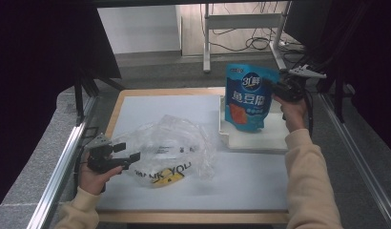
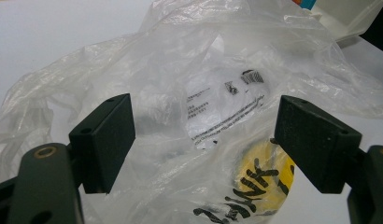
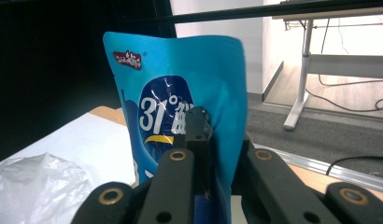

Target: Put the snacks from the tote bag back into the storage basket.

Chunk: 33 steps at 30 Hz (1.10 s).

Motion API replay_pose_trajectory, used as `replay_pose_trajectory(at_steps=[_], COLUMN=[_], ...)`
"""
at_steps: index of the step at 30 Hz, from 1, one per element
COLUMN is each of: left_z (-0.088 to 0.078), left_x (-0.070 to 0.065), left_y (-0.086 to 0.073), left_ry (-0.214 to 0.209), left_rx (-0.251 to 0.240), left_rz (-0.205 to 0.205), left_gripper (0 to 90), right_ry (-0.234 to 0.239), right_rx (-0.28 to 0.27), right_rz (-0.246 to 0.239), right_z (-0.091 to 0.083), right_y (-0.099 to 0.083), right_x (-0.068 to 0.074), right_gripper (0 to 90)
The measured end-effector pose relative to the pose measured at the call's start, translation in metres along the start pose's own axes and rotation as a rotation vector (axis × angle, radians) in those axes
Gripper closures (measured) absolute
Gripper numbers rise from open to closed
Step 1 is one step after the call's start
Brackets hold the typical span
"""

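While my right gripper (image 3: 206, 140) pinches the blue snack pouch (image 1: 247, 96) upright over the white tray (image 1: 260, 138) at the table's far right corner, packing isn't done — left gripper (image 2: 203, 140) gapes at the clear plastic bag (image 1: 177, 145), near left edge.

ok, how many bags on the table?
2. A blue snack pouch held upright over the white tray by the right gripper; a clear plastic bag lying mid-table before the left gripper.
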<state>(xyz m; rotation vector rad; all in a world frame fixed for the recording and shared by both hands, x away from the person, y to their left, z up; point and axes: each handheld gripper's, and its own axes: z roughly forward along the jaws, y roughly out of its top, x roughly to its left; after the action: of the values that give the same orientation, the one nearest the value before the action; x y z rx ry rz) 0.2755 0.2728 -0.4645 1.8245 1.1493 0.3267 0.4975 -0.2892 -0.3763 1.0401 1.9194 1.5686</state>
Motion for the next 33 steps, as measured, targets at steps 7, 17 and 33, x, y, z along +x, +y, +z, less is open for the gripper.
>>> replay_pose_trajectory(at_steps=[7, 17, 33], left_z=[0.000, -0.001, -0.002], left_x=[0.002, -0.002, -0.002], left_y=[-0.001, 0.001, 0.001], left_ry=[0.005, 0.000, -0.004], left_rx=[0.000, -0.005, -0.007], left_rz=[-0.001, 0.006, 0.007], left_gripper=[20.4, 20.4, 20.4], right_ry=[0.015, 0.005, -0.061], right_rx=[-0.011, -0.014, -0.011], right_rz=[0.001, 0.010, 0.033], right_z=[0.003, -0.010, -0.019], right_y=[0.001, -0.006, -0.009], right_x=[-0.005, -0.001, 0.011], right_gripper=[82.7, 79.8, 52.2])
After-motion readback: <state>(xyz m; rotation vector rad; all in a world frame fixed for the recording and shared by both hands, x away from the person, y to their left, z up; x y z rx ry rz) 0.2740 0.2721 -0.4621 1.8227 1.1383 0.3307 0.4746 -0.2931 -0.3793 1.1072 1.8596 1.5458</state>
